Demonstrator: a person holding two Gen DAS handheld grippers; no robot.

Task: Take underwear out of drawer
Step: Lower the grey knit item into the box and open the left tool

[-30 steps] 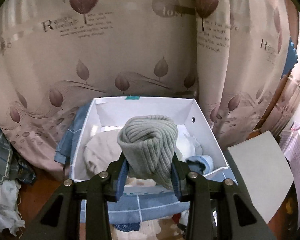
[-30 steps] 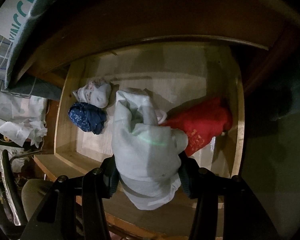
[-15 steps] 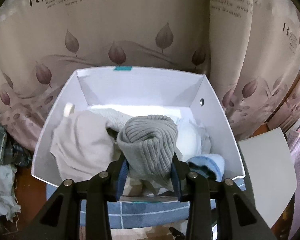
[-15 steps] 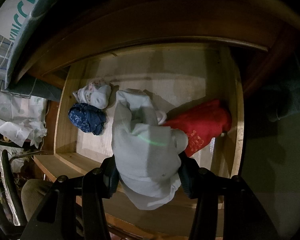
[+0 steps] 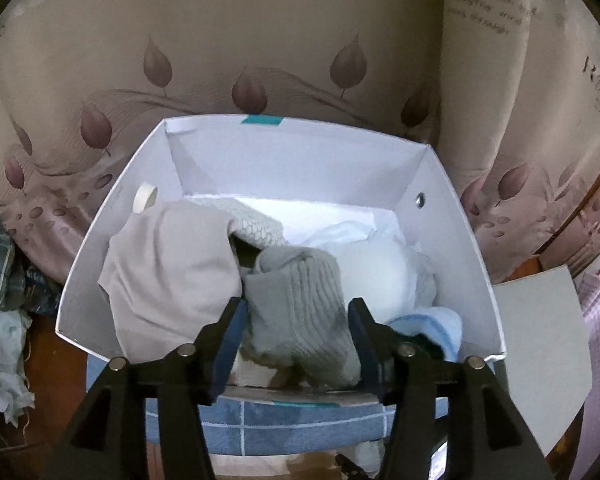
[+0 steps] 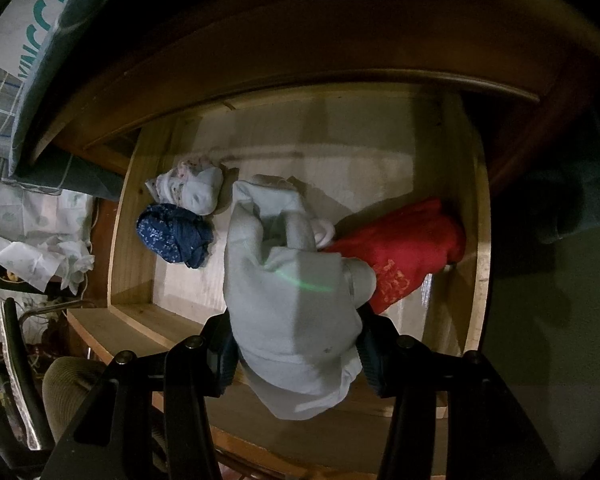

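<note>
Left wrist view: left tongs [image 5: 296,316] have just been opening, freeing the grey ribbed knit bundle [image 5: 300,312] into the white cardboard box [image 5: 300,160]; lift clear. Right tongs [image 6: 294,344] clamp pale-blue cotton underwear [image 6: 292,304] above the wooden drawer [image 6: 476,240]; hold firmly.

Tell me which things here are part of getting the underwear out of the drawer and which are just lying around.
Part of the job:
- wooden drawer
- pale garment in right gripper
- grey ribbed garment, left gripper just opened
- white box
- red, navy, floral white bundles

Lying about:
- leaf-print curtain
- tape roll
- blue checked cloth
</note>
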